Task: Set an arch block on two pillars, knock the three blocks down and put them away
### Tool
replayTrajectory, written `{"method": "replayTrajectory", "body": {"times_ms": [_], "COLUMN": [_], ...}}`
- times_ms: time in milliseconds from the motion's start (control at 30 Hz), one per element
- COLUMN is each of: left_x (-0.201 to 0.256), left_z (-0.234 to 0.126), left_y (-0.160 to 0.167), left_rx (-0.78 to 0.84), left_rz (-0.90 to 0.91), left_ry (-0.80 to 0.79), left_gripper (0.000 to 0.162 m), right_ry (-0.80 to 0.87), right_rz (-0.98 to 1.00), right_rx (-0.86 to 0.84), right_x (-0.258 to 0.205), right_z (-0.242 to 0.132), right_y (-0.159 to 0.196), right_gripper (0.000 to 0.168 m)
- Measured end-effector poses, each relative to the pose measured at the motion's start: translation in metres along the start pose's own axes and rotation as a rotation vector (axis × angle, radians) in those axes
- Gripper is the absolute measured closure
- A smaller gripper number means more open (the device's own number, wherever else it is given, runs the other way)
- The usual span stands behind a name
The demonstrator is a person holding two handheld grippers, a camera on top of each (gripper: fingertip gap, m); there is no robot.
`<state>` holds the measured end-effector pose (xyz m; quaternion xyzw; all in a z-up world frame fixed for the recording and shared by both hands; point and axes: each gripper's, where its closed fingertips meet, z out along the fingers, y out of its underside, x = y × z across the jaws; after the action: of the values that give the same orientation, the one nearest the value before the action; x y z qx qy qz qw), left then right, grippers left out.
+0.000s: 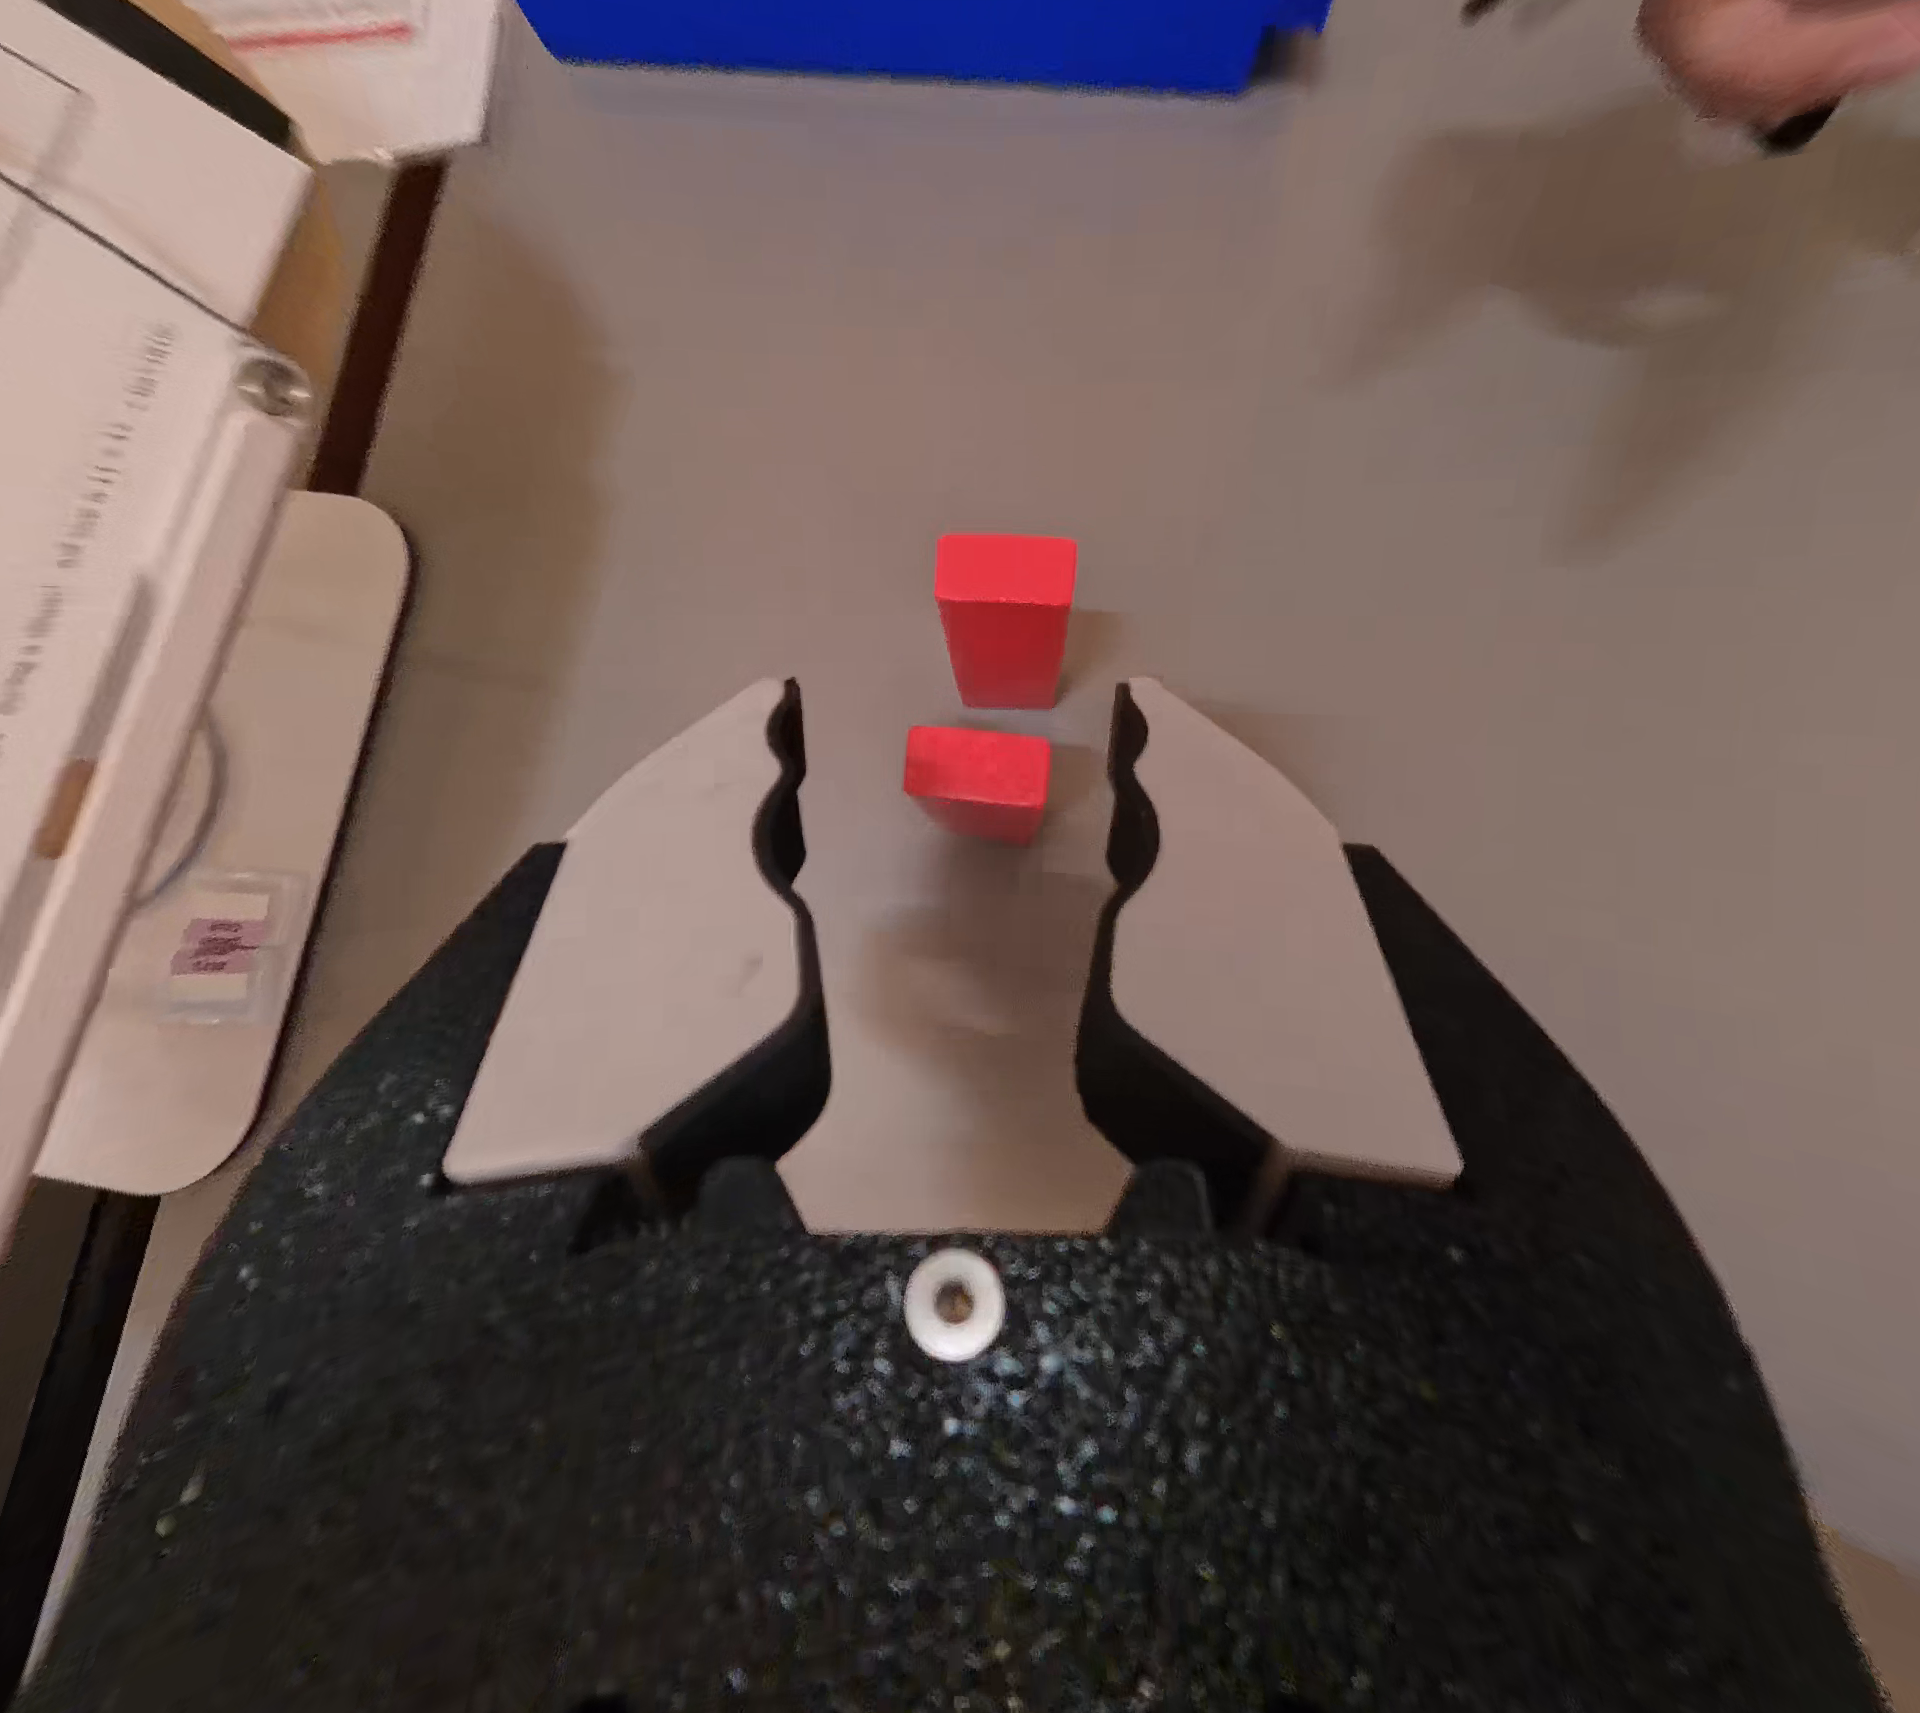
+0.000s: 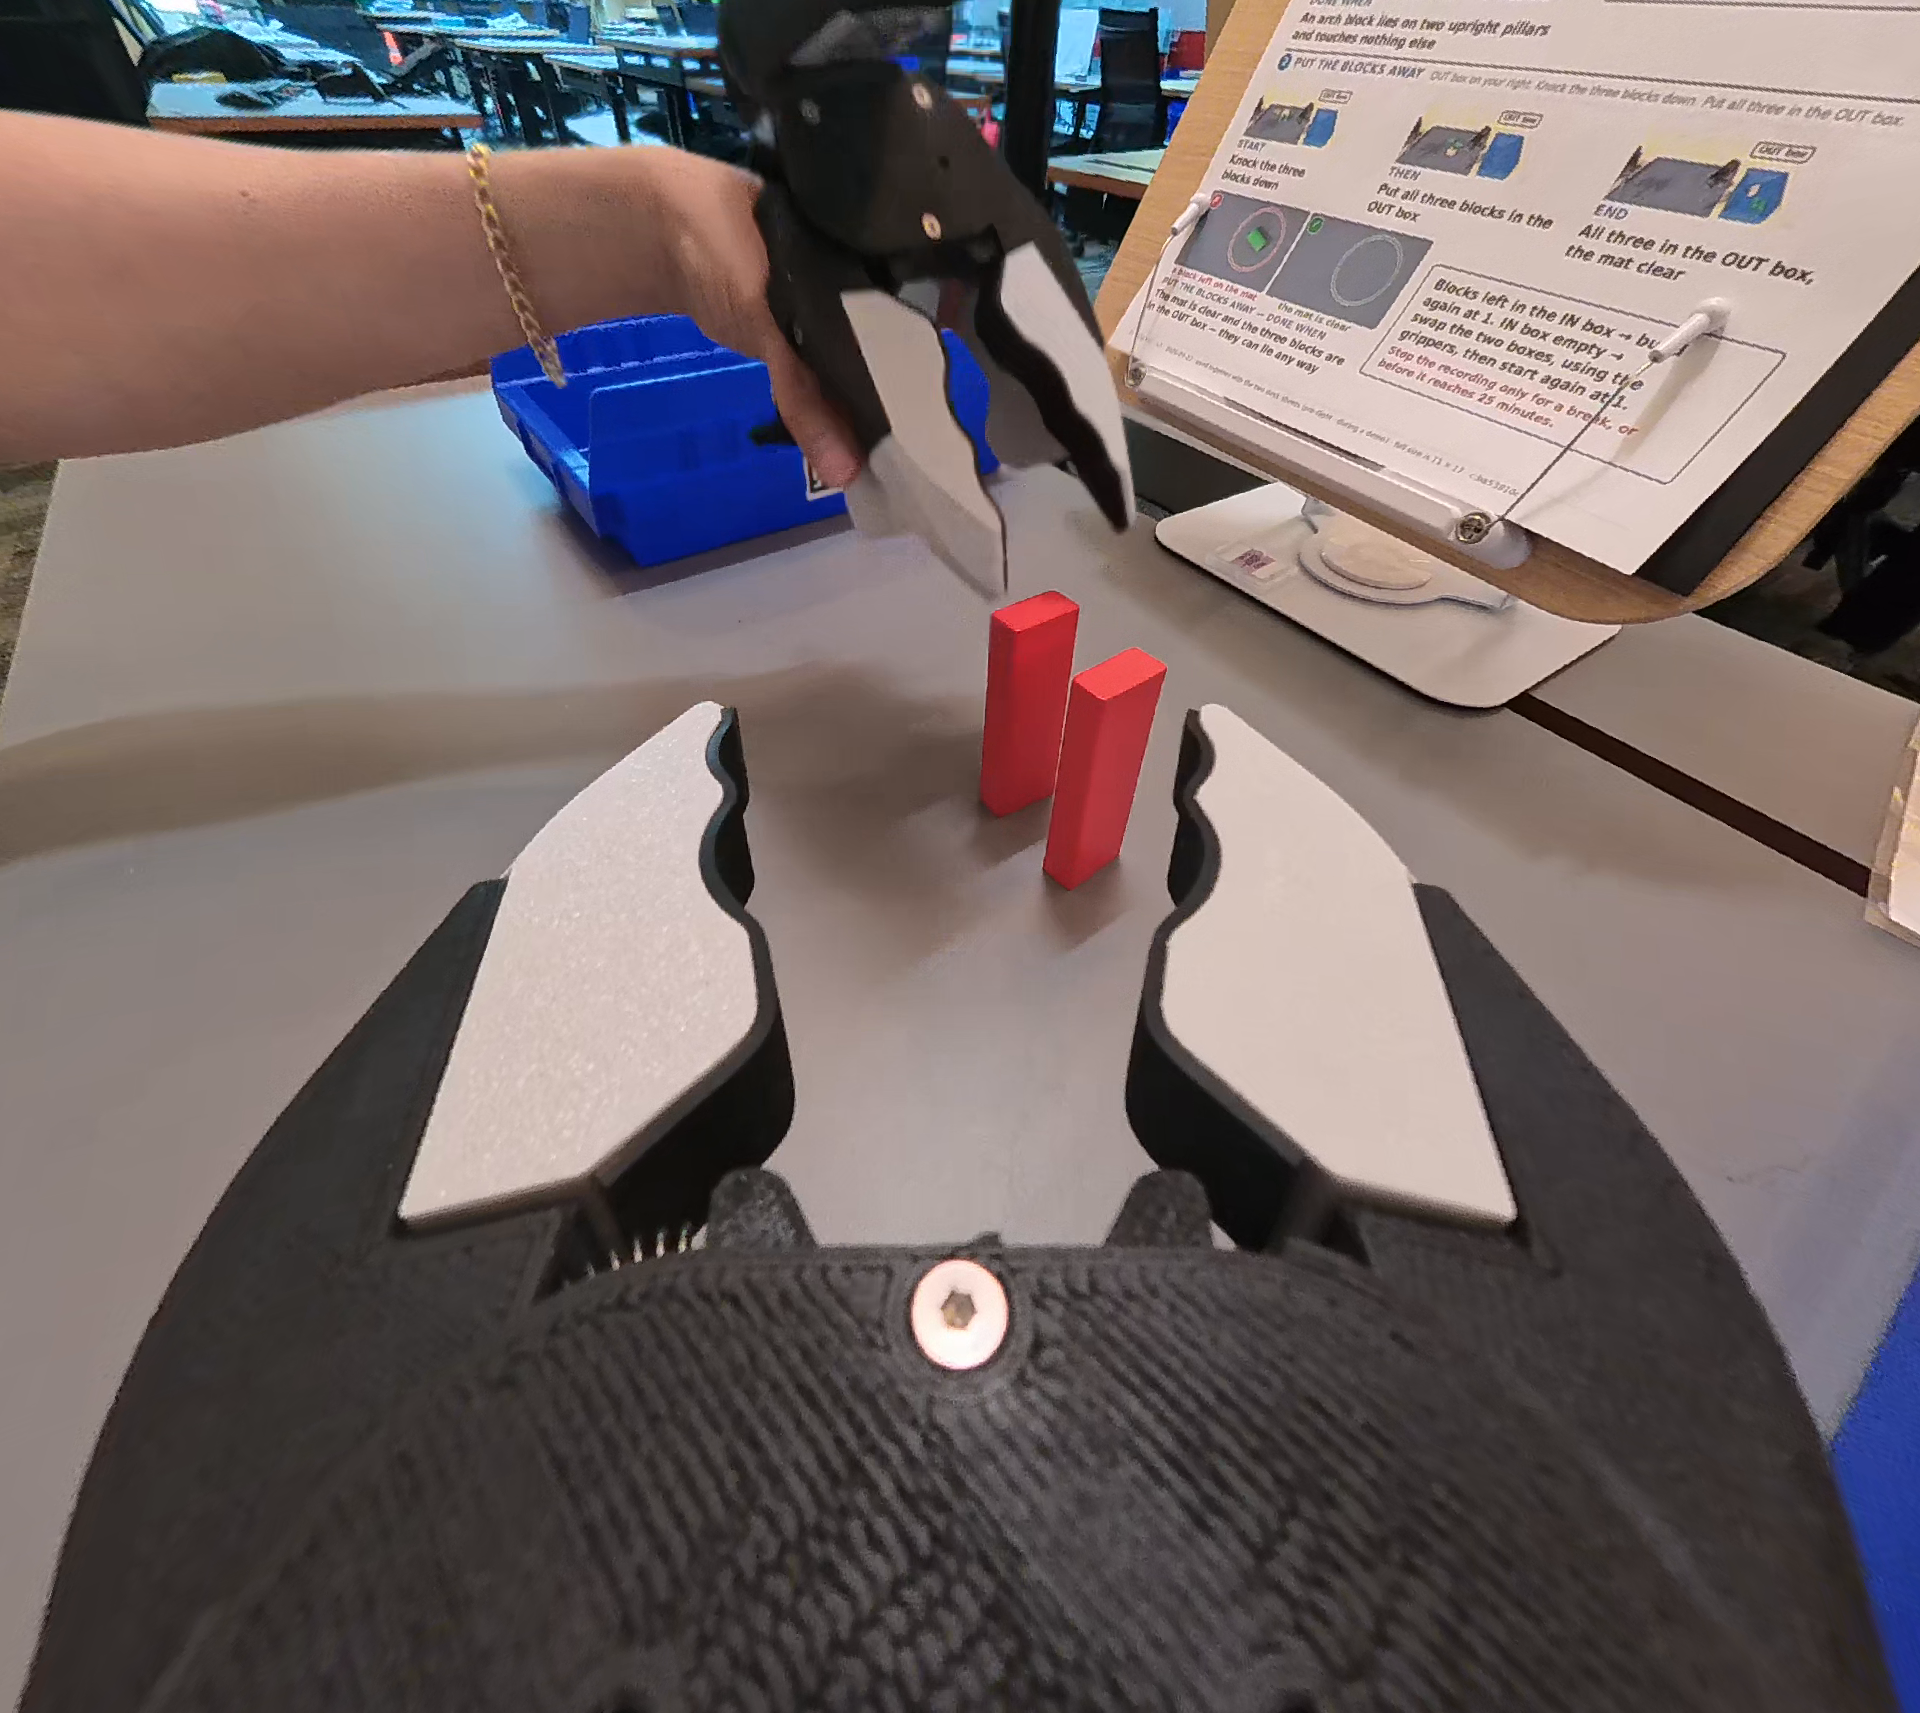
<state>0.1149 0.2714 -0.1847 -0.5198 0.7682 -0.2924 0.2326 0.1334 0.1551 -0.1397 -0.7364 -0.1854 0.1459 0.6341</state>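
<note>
The right gripper (image 2: pixel 961 790) hangs low over the grey table (image 2: pixel 312 624), jaws wide apart and empty. Just ahead stand two red blocks (image 2: pixel 1101 770), upright and close together, apart from the jaws; they look stiff, light and easily tipped, best pinched across the flat sides. Above them the left gripper (image 1: pixel 956 790) hovers, also spread and empty, with a blue bin (image 2: pixel 665 448) beyond
</note>
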Motion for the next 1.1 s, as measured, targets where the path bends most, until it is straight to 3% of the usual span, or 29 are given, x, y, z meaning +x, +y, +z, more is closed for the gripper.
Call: {"method": "replayTrajectory", "body": {"times_ms": [167, 267, 400, 533, 667, 767, 900, 1100], "left_x": [-0.014, -0.034, -0.055, -0.068, -0.068, -0.065, -0.063, -0.064], "left_z": [-0.061, -0.113, -0.172, -0.204, -0.212, -0.203, -0.189, -0.175], "left_y": [-0.023, -0.010, 0.043, 0.122, 0.209, 0.254, 0.292, 0.312], "left_rx": [0.129, 0.102, -0.018, -0.180, -0.411, -0.514, -0.596, -0.610], "left_rz": [-0.065, -0.078, -0.142, -0.279, -0.372, -0.422, -0.494, -0.544], "left_ry": [-0.066, -0.170, -0.263, -0.330, -0.379, -0.379, -0.388, -0.382], "left_gripper": [0.099, 0.098, 0.094, 0.093, 0.096, 0.103, 0.108, 0.116], "right_ry": [0.008, 0.007, -0.001, -0.011, -0.021, -0.028, -0.032, -0.034], "right_rz": [0.009, 0.014, 0.017, 0.014, 0.007, 0.001, -0.014, -0.030], "right_rx": [0.003, 0.005, 0.001, -0.013, -0.029, -0.042, -0.059, -0.081], "right_x": [0.003, 0.004, 0.003, 0.000, -0.005, -0.008, -0.013, -0.019], "right_z": [-0.003, -0.004, -0.002, 0.003, 0.009, 0.013, 0.016, 0.019], "right_y": [0.001, 0.001, 0.002, 0.005, 0.007, 0.009, 0.011, 0.013], "right_gripper": [0.088, 0.088, 0.088, 0.088, 0.088, 0.088, 0.088, 0.088]}}
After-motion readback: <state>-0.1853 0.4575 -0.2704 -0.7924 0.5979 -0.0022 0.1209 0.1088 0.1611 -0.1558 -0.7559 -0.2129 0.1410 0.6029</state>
